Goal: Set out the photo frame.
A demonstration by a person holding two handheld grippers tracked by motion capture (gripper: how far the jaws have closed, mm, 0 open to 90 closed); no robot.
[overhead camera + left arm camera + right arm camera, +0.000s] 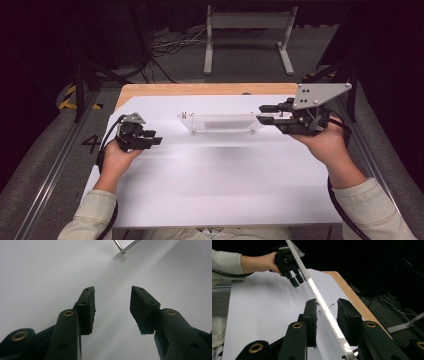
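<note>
A clear acrylic plate (220, 123) with small metal pins at its corners stands on the white sheet (215, 180) at mid table. My right gripper (260, 113) is at its right end, open. In the right gripper view the plate's edge (331, 321) runs between the two jaws (327, 302), with a gap on each side. My left gripper (156, 141) hovers left of the plate, apart from it, open and empty (113, 288). A plate corner with a pin (121, 252) lies ahead of it. The left gripper (295, 280) also appears beyond the plate.
The wooden table edge (200, 89) runs along the back. A metal stand (247, 40) and cables (175, 42) are on the floor behind. Metal rails (55, 165) flank the table on both sides.
</note>
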